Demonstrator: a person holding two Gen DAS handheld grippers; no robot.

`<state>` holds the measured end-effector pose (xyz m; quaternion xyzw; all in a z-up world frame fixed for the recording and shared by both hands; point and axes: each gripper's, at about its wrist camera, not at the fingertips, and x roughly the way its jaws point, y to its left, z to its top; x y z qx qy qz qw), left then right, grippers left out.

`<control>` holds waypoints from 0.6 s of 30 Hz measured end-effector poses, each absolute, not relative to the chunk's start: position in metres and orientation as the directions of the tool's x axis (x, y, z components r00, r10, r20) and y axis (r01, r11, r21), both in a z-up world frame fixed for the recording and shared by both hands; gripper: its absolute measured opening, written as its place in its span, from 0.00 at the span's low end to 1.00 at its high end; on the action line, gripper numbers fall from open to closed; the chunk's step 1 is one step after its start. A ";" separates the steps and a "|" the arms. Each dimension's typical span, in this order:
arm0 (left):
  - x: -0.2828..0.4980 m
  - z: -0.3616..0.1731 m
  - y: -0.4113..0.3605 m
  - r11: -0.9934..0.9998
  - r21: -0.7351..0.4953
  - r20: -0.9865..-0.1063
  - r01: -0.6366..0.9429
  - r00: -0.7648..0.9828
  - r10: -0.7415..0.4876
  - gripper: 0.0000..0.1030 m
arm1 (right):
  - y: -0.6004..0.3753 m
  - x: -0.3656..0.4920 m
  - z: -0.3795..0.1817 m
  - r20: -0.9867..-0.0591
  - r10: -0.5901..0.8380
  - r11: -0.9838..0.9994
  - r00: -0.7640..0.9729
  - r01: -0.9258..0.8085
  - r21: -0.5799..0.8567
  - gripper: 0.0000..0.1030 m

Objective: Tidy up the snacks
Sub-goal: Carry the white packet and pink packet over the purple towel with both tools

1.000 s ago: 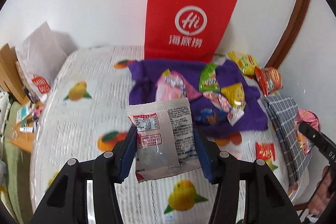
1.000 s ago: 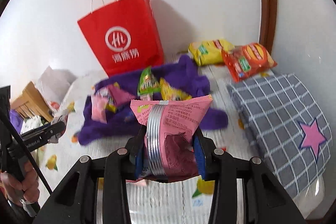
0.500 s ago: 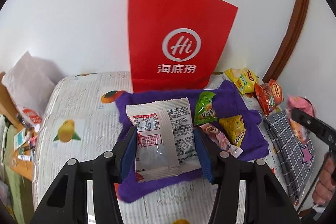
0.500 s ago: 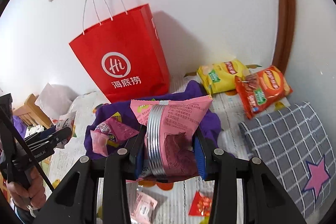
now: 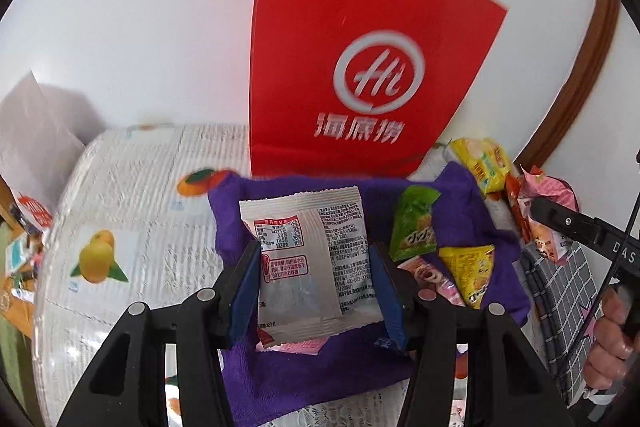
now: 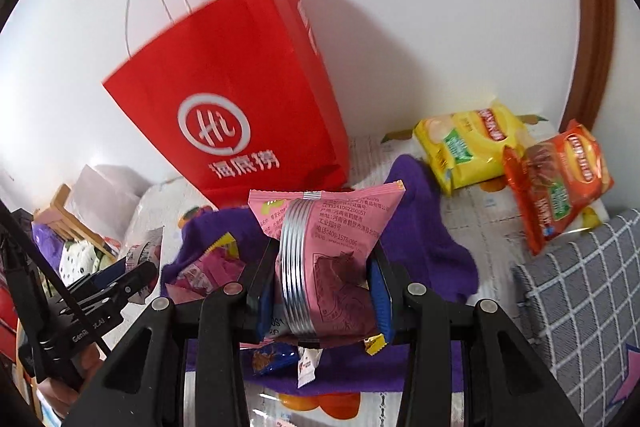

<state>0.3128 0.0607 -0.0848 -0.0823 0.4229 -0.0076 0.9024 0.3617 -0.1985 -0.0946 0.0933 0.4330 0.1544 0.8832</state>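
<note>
My left gripper [image 5: 314,291] is shut on a silver-white snack packet [image 5: 312,259], held above a purple cloth [image 5: 304,383] strewn with small snacks. My right gripper [image 6: 324,291] is shut on a pink snack packet [image 6: 328,251] with a silver seam, also above the purple cloth [image 6: 424,243]. A tall red paper bag [image 5: 360,67] with white handles stands upright against the wall just beyond the cloth; in the right wrist view the red bag [image 6: 236,115] rises to the left of centre. The right gripper's pink packet [image 5: 540,223] shows at the right edge of the left wrist view.
A yellow chip bag [image 6: 468,147] and an orange chip bag [image 6: 560,175] lie at the back right. A grey checked cushion [image 6: 580,287] with a pink star sits at the right. The table wears a fruit-print cover [image 5: 132,235]. Clutter and a wooden chair [image 6: 68,223] stand left.
Both grippers have moved forward toward the red bag, which now looms larger and closer in both views. Each still grips its packet.
</note>
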 end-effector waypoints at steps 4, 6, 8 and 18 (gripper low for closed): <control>0.320 -0.084 0.065 0.985 -0.163 -0.761 -0.061 0.643 -0.086 0.50 | -0.188 0.368 -0.098 -0.747 0.356 0.935 0.562 -0.215 0.284 0.39; 0.319 -0.084 0.065 0.984 -0.171 -0.756 -0.049 0.647 -0.099 0.50 | -0.186 0.366 -0.098 -0.745 0.362 0.932 0.560 -0.225 0.284 0.39; 0.318 -0.086 0.067 0.982 -0.185 -0.761 -0.049 0.639 -0.111 0.50 | -0.184 0.365 -0.099 -0.742 0.380 0.925 0.552 -0.241 0.294 0.39; 0.319 -0.094 0.069 0.980 -0.184 -0.776 -0.069 0.623 -0.102 0.50 | -0.177 0.371 -0.112 -0.781 0.413 0.909 0.469 -0.255 0.328 0.39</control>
